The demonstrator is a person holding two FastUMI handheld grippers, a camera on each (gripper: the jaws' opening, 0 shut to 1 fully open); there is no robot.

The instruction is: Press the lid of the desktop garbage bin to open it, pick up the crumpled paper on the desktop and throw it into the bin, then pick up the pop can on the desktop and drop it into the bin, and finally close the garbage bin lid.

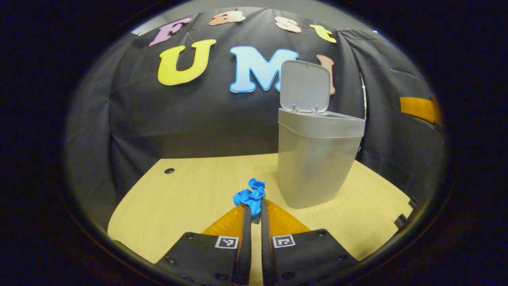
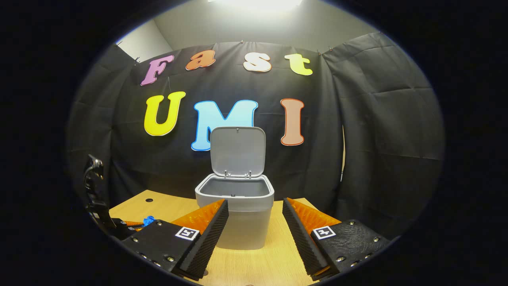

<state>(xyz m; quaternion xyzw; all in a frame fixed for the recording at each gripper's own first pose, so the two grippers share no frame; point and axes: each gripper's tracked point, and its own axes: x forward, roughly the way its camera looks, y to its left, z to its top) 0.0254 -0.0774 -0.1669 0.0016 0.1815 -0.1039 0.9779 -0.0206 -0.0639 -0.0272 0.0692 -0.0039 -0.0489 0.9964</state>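
The crumpled paper point(image 1: 251, 195) is a blue wad pinched at the tips of my left gripper point(image 1: 256, 204), which is shut on it low over the wooden desk point(image 1: 186, 198). Just to its right stands the grey garbage bin point(image 1: 313, 167), its lid point(image 1: 305, 85) tipped up and open. In the right gripper view the same bin point(image 2: 242, 226) stands straight ahead with the lid point(image 2: 238, 151) upright and the inside bare. My right gripper point(image 2: 255, 201) is open, its fingers wide apart on either side of the bin's front. At far left are the left gripper point(image 2: 139, 224) and the blue paper point(image 2: 149, 219).
The black cloth wall closes the back and sides of the desk. A small round hole point(image 1: 169, 171) marks the desk's far left corner. The desk's right edge point(image 1: 401, 206) runs close behind the bin. A dark handle point(image 2: 93, 186) rises above the left gripper.
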